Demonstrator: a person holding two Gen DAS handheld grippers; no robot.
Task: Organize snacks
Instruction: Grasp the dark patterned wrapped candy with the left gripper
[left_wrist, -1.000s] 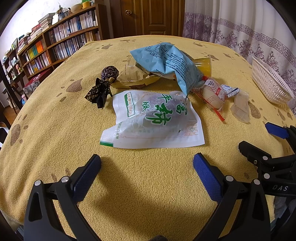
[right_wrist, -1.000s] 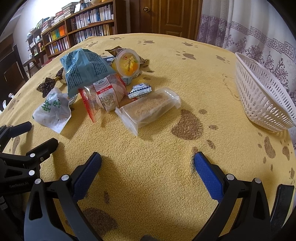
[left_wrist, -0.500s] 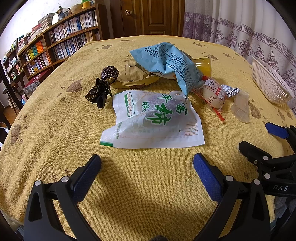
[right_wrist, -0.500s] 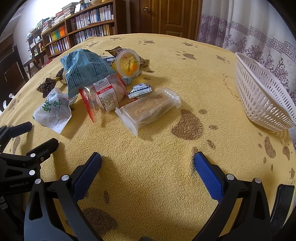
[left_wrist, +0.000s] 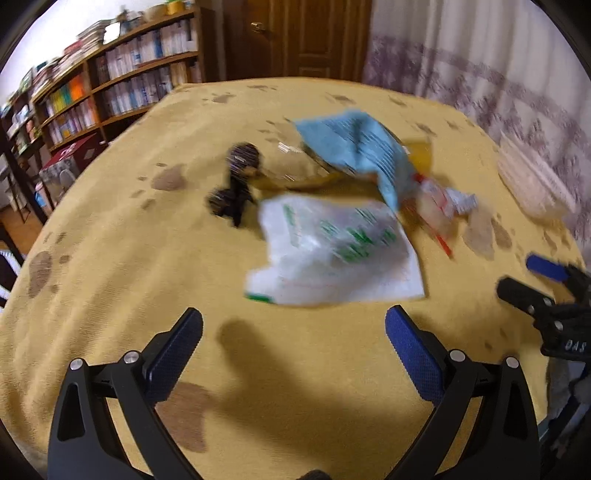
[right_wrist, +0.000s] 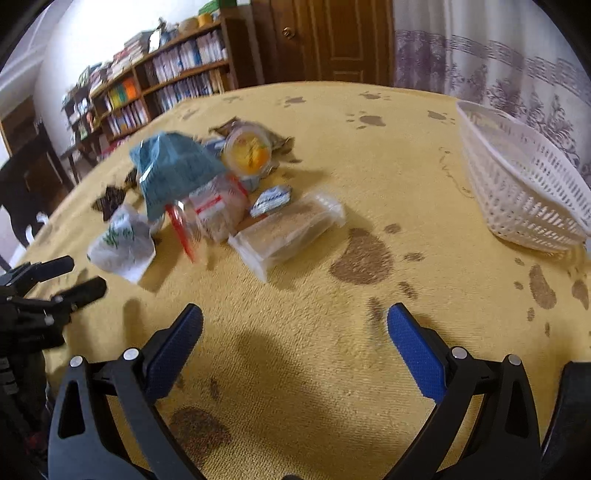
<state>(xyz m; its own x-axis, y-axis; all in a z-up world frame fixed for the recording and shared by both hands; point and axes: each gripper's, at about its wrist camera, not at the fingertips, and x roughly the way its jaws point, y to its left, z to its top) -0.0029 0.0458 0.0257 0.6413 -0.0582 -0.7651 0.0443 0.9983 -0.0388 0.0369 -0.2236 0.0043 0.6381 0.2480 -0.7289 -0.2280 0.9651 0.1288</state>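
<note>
Left wrist view: we haven't started, by our reading — every snack lies loose on the desk (left_wrist: 122, 236). Our left gripper (left_wrist: 293, 334) hovers w/ fingers wide, nothing between them. Just ahead sits the white pouch w/ green print (left_wrist: 332, 251); behind it the blue bag (left_wrist: 360, 147) and a dark wrapped candy (left_wrist: 240, 177). All blurred.

Right wrist view: our right gripper (right_wrist: 295, 330) also has fingers wide, empty. The white basket (right_wrist: 524, 184) stands at right, well apart from the pile — nothing visible inside it. Nearest snack is the clear-wrapped bar (right_wrist: 288, 229), then a small blue-white packet (right_wrist: 271, 197) and an orange jelly cup (right_wrist: 249, 153).
</note>
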